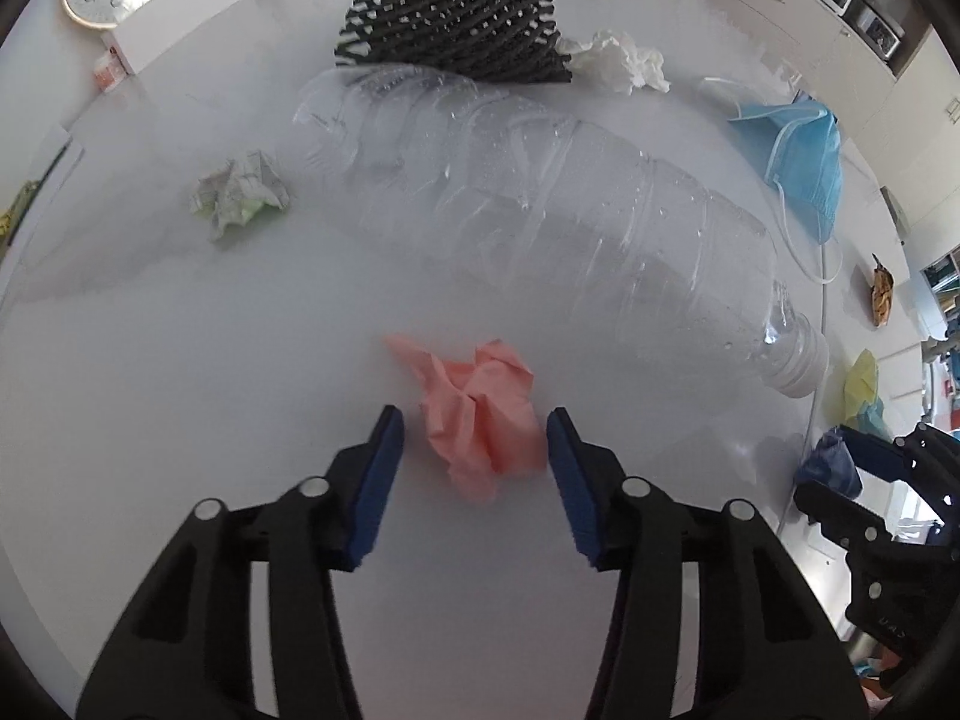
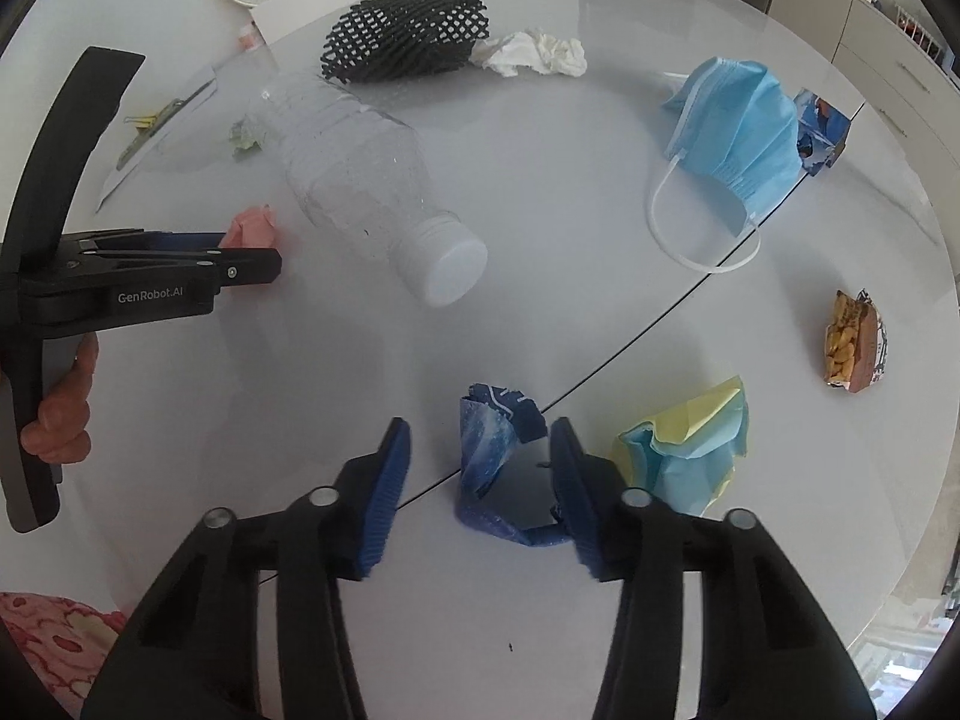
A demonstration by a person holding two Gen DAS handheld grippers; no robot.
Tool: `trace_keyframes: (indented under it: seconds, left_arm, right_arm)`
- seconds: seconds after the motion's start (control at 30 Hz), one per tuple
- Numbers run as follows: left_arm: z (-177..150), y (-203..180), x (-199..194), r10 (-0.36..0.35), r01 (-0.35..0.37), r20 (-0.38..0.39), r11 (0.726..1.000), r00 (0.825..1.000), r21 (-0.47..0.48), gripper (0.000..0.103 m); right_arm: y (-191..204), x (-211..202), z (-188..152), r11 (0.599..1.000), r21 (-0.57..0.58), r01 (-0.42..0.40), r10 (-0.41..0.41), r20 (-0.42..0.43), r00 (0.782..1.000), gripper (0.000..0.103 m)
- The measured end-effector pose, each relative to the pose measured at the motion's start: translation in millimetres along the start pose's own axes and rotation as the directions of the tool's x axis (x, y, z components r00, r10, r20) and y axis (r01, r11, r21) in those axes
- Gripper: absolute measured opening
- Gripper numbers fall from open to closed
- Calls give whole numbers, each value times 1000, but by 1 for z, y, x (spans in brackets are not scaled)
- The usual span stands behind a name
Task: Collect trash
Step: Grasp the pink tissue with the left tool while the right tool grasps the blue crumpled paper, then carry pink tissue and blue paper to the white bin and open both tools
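– Tabletop (image 1: 180, 360) first: what does it look like?
– White and glossy, with litter spread all over it.
– And the tools?
– Both point steeply down at the near part. The left tool (image 1: 474, 417) and the right tool (image 2: 480, 425) are each released, with a scrap between the pads but not clamped.
– Biggest piece of trash?
– A clear plastic bottle (image 1: 540, 198) lying on its side in the middle, white cap towards the near right.
– Behind it?
– A black foam net (image 1: 450, 24) at the far side, with a crumpled white tissue (image 2: 540, 54) touching its right end.
– To the right?
– A blue face mask (image 2: 744, 126), loops trailing, well apart from the bottle. Nearer lies a yellow-and-blue paper (image 2: 690, 444).
– What sits in the left tool?
– A crumpled pink paper (image 1: 480, 420), resting on the tabletop. The right pad seems to touch it; the left pad stands clear.
– In the right tool?
– A crushed dark blue wrapper (image 2: 486, 450), against the right pad only.
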State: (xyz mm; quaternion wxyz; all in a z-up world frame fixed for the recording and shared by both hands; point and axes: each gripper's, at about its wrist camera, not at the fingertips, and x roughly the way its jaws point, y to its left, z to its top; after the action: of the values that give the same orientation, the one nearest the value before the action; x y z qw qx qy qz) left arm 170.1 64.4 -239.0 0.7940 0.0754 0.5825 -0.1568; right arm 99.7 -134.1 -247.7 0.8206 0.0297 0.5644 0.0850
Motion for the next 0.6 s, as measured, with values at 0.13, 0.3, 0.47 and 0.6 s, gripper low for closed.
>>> trace_keyframes:
  seconds: [0.13, 0.3, 0.47, 0.6]
  left_arm:
    - [0, 7, -2, -34, 34, -5, 999, 999, -31, 35]
    - [-6, 9, -13, -38, 39, 13, 998, 999, -42, 33]
    - [-14, -13, -44, -56, 56, 46, 998, 997, 0, 33]
    - [-19, -48, -74, -116, 112, 75, 992, 990, 59, 33]
  right_arm:
    - [0, 1, -2, 1000, -3, -24, 24, -7, 1000, 17]
    - [-5, -12, -3, 997, 9, -79, 79, 10, 997, 17]
    - [-15, -43, -9, 994, 14, -111, 110, 62, 992, 17]
    - [-36, -79, -26, 994, 41, -99, 94, 115, 989, 17]
